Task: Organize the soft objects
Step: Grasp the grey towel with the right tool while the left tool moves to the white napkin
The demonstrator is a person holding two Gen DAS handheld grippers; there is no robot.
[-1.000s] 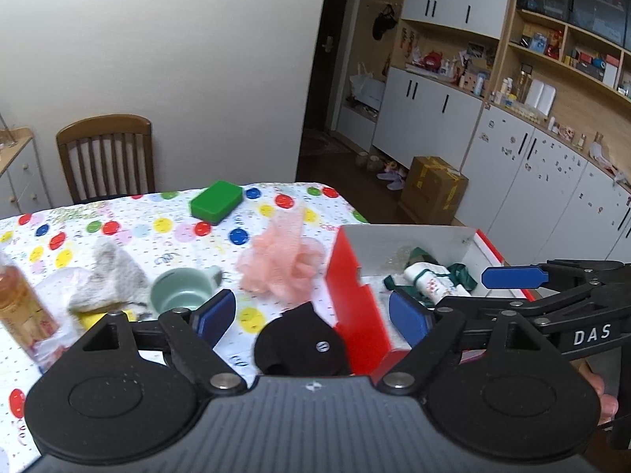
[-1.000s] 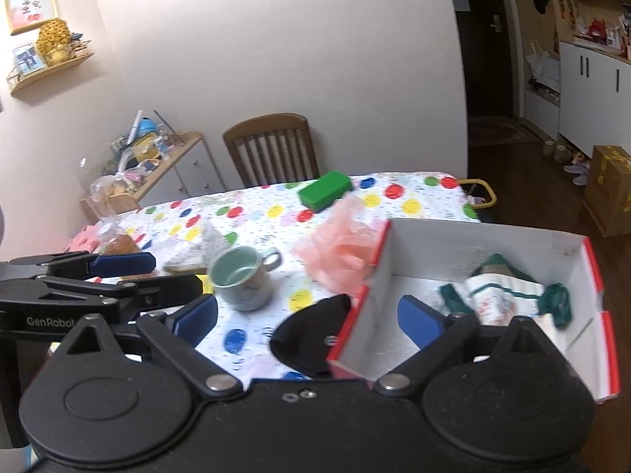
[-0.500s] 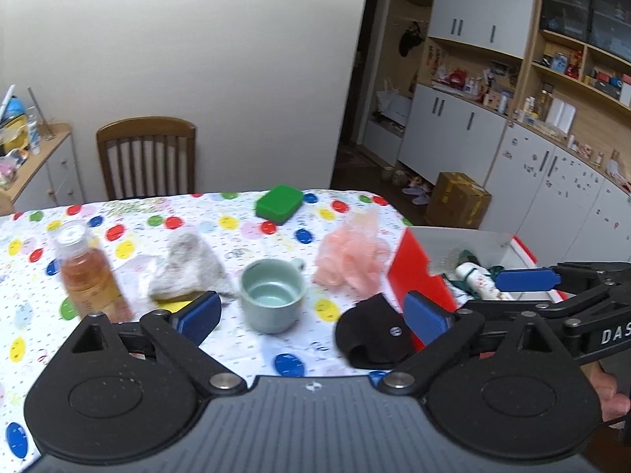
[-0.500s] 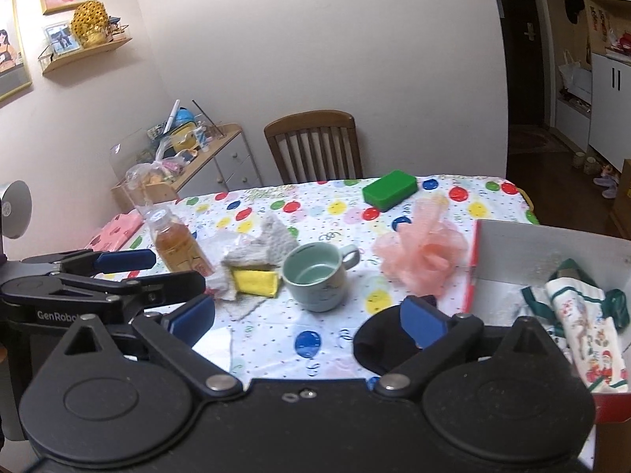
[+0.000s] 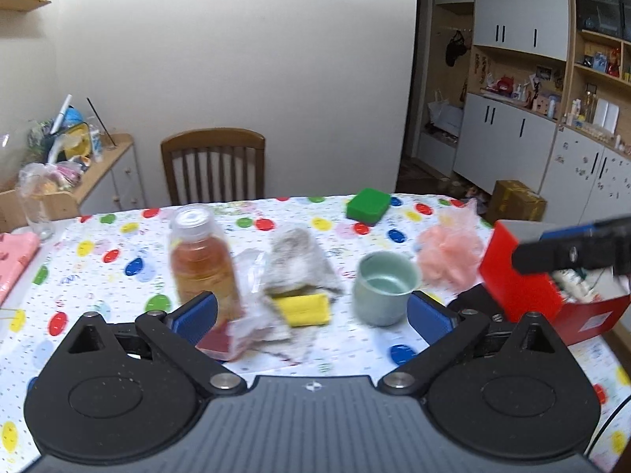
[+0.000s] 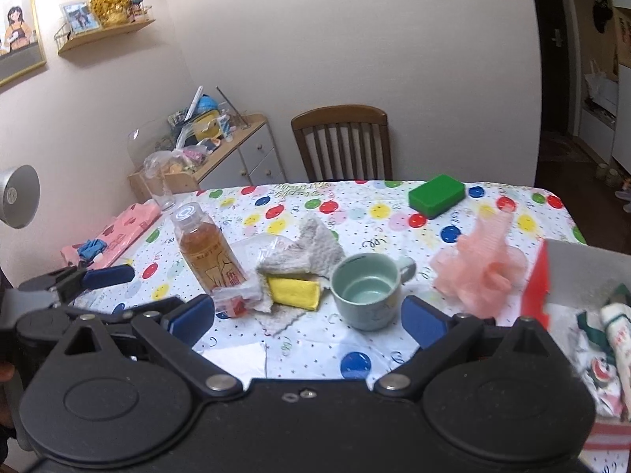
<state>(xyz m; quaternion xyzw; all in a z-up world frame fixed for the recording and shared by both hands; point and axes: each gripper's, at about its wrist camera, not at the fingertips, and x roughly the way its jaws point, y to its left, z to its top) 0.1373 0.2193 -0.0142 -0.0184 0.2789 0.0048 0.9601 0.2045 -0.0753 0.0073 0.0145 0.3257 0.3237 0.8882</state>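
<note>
Right wrist view: red box [image 6: 533,276] holds cloth items already; pink mesh pouf [image 6: 479,266], grey rag [image 6: 305,250], yellow sponge [image 6: 294,291], green sponge [image 6: 435,195] left on tabletop [image 6: 394,351]. Your right gripper [image 6: 307,319] spread, empty; left gripper [image 5: 311,311] opening, empty.

A dotted-cloth table [image 6: 394,213] bears a cup [image 6: 364,289], bottle [image 6: 207,252], green sponge [image 6: 435,195], pink pouf [image 6: 479,268]

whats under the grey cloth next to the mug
A yellow sponge pokes out from under the grey cloth; its back part is covered, and anything else beneath is hidden.
</note>
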